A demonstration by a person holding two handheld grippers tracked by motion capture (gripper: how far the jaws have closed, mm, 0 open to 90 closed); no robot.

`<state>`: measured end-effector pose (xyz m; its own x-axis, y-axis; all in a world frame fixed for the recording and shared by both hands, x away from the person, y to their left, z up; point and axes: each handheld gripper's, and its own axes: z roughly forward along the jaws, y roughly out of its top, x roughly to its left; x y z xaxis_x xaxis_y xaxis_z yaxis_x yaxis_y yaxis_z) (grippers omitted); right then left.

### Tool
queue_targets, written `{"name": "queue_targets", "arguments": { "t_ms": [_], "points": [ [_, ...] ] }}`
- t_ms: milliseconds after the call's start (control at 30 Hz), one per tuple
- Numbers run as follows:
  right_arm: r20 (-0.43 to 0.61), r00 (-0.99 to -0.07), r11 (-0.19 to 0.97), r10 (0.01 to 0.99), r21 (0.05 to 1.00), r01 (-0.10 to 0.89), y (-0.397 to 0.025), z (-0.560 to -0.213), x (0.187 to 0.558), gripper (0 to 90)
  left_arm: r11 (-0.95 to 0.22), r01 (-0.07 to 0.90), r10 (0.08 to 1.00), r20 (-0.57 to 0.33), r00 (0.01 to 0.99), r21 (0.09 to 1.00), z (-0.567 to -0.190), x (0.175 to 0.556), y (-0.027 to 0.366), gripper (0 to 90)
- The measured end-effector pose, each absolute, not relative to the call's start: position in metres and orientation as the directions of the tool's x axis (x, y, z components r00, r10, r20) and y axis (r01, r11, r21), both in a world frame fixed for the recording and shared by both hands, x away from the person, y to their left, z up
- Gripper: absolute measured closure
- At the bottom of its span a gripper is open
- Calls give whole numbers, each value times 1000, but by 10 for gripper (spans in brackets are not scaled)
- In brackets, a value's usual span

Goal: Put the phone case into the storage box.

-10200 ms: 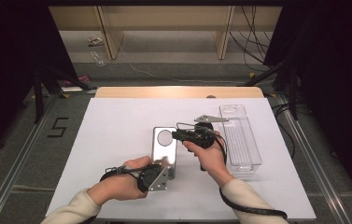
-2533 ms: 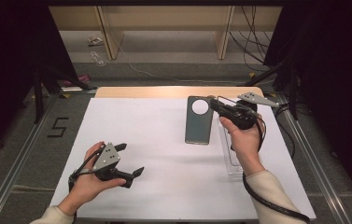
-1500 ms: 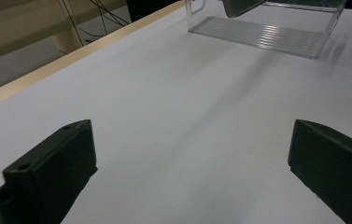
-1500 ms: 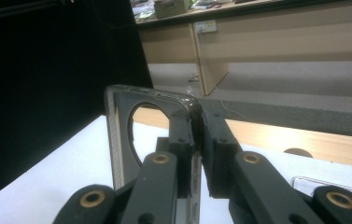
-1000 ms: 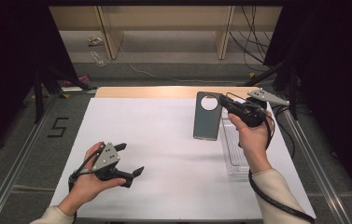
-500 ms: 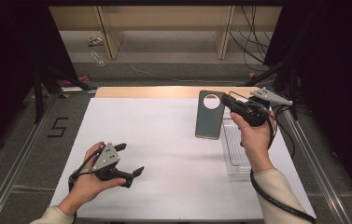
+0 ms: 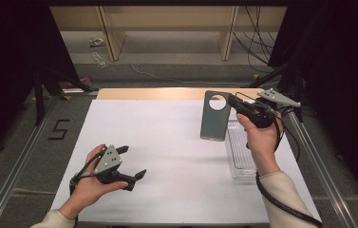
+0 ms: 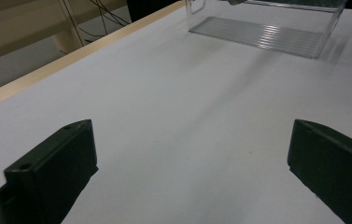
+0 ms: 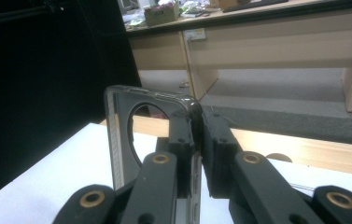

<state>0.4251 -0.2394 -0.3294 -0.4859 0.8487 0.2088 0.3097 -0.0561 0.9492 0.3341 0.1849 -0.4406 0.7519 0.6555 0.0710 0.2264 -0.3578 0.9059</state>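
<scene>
You are working over the white surface [image 7: 176, 142], and your right tool [image 7: 236, 102] is pinching the phone case [image 7: 214, 116] by its top edge. The case has risen off the surface and is now hanging upright beside the clear tray [image 7: 240, 152], apparently headed there. Your left tool [image 7: 131, 164] is resting spread and empty.

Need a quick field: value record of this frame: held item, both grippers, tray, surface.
held item: dark phone case with a round cutout, lifted off the table, upright
right gripper: shut on the phone case at its upper edge
left gripper: open, empty, low over the near left of the table
tray: clear plastic tray on the right side, below the right hand
surface: white table with a wooden far edge
</scene>
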Motion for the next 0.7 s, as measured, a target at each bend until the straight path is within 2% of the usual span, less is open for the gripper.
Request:
{"name": "queue_targets", "arguments": {
  "t_ms": [700],
  "points": [
    [202,-471,-62,859,953,296,-247,-325,424,834,-356,227,655,69,752,906,-441,334,185,13]
  ]
}}
